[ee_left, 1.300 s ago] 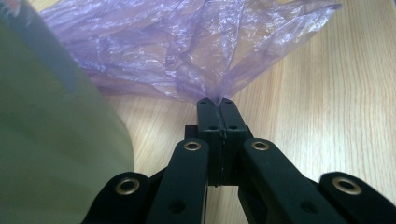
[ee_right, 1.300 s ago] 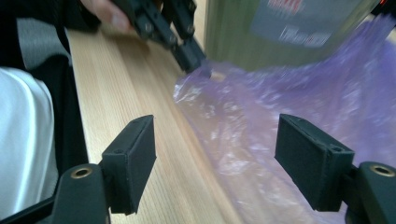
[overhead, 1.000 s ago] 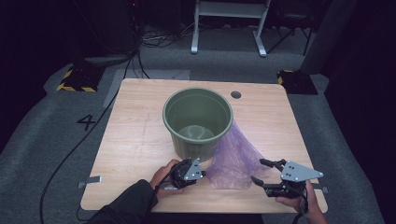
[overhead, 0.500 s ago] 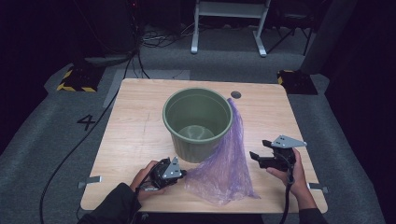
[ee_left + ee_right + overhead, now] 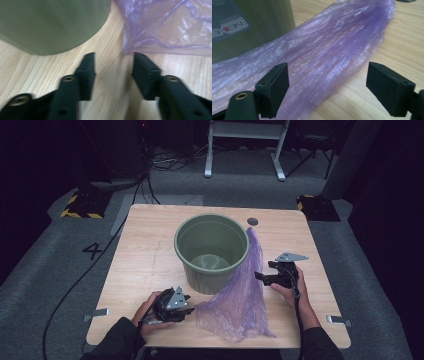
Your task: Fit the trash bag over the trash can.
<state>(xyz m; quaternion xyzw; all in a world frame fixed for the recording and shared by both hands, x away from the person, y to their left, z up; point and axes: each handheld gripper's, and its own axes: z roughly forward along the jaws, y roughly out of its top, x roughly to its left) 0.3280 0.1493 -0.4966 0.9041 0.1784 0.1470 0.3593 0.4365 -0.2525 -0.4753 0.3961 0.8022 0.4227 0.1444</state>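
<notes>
Purple bag [image 5: 240, 292]: lower centre of the high view, draped from the green bucket [image 5: 211, 251] onto the table [image 5: 145, 250].
Left gripper [image 5: 184, 307]: jaws just opened, nothing between them, bag's edge just ahead.
Right gripper [image 5: 261, 276]: jaws just widened, released, beside the bag.

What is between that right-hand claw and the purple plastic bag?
Nothing visible. The right claw stands open facing the purple bag, which leans on the green bin; just bare table lies ahead of it.

Recording lab – dark room, floor cables [image 5: 75, 280], hazard-taped blocks [image 5: 80, 205], numbered carpet [image 5: 93, 251], lone table [image 5: 145, 255].
</notes>
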